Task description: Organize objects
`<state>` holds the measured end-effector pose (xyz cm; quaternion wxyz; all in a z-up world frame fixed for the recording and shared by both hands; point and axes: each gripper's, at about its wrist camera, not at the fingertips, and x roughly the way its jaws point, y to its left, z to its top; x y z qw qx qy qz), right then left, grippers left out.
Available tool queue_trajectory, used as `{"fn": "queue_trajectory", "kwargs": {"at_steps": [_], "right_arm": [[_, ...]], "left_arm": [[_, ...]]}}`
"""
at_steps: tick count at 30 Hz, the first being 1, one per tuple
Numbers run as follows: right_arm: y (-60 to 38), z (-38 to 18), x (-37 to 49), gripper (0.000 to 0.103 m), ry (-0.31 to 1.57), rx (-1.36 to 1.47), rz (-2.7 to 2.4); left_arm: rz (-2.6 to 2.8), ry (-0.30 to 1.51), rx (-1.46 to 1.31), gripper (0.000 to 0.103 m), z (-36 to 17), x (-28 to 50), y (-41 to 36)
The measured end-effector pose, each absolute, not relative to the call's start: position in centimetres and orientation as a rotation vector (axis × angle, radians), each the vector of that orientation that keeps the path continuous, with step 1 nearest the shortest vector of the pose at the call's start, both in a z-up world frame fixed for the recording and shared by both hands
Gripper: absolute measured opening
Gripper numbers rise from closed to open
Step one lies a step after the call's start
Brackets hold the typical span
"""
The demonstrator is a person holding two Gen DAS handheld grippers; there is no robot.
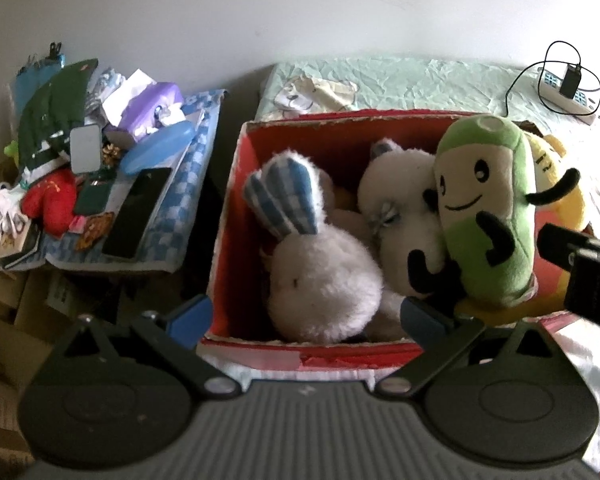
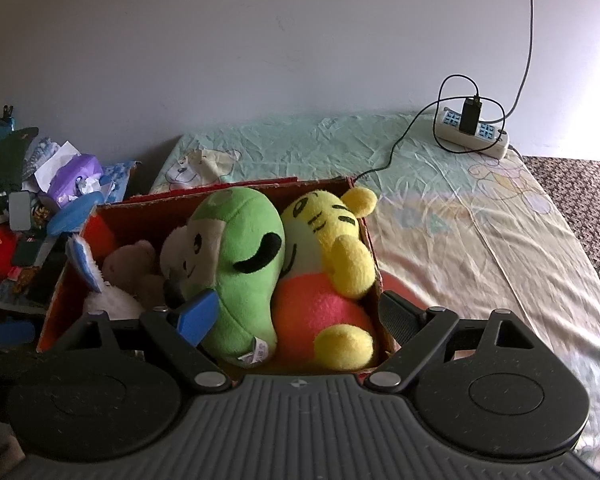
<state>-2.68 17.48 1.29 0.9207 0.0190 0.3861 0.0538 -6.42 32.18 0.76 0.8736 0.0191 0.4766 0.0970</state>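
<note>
Red box (image 2: 351, 184) on bed (image 2: 459, 216), packed with plush toys: green plush (image 2: 240, 264) upright against yellow tiger (image 2: 331, 248), white bunny (image 1: 319, 292) with blue-checked ears at left, another white plush (image 1: 395, 200) between. Left tool (image 1: 305, 316) spread wide, empty, over box's near edge. Right tool (image 2: 296, 314) spread wide too, gripping nothing, left finger (image 2: 198, 316) touching green plush. Small white tag (image 2: 256, 354) on green plush, print too blurred to read. Power strip (image 2: 475, 132) with charger on bed by wall.

red box (image 2: 236, 194), green plush (image 2: 244, 264), yellow tiger plush (image 2: 331, 248)
</note>
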Motion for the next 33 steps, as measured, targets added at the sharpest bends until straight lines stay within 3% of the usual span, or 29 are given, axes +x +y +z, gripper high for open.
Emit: {"fn": "queue_trajectory", "kwargs": {"at_steps": [33], "right_arm": [[19.5, 0.9, -2.9, 0.089, 0.810, 0.062, 0.122]], "left_arm": [[0.204, 0.988, 0.001, 0.101, 0.3, -7.3, 33.1]]}}
